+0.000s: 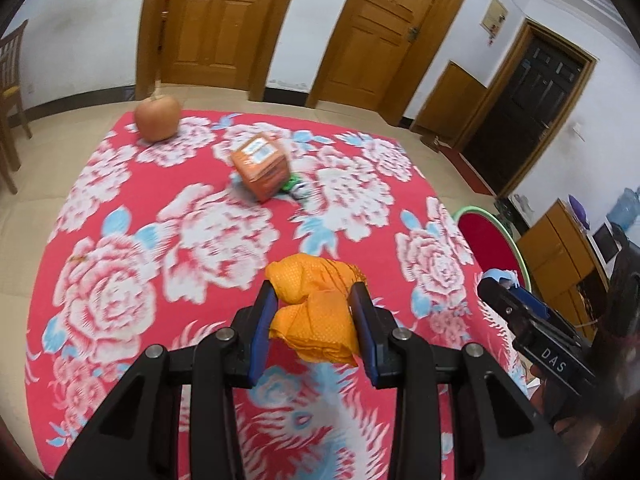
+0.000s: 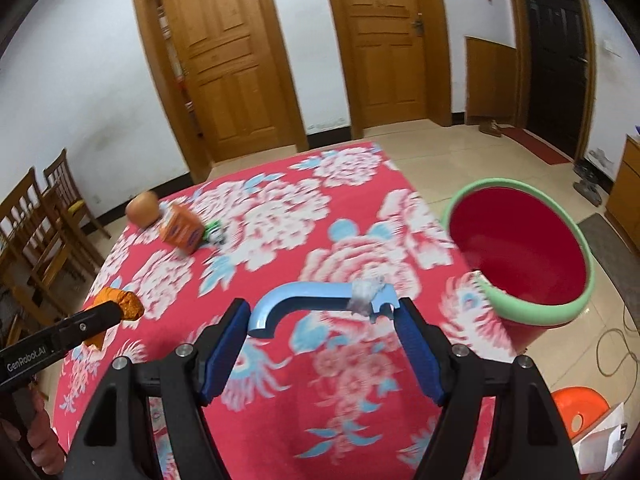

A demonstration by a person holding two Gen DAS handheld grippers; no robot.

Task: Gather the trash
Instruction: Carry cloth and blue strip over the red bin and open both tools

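We hold one thing in each claw, up over the worktop [image 1: 120,208] with its red flowery cloth.

The left claw [image 1: 316,316] is squeezed narrow on an orange crumpled wrapper [image 1: 316,304]. It looks soft and very light, like thin foil or net. It squashes easily, so we think a gentle pinch in the middle of the bundle is enough. A loose end hangs below the pads, and it could slip if we shake it.

The right claw [image 2: 324,344] stands wide and holds a light blue plastic piece [image 2: 312,304] with a curved hook end. It looks stiff, smooth and light. The right pad touches its end, where a bit of white tape [image 2: 366,294] is stuck. At the left pad we cannot tell how it is held. Hard plastic can twist in the pads, so we would hold it on the flat straight part.

The red bin with the green rim [image 2: 536,308] stands on the floor, just right of the worktop.

Far on the worktop lie an orange box [image 1: 260,170], a small green and white scrap [image 1: 296,188] just beside it, and an apple [image 1: 157,118] at the far left. The box looks light and stiff, so its flat sides are good to grab.
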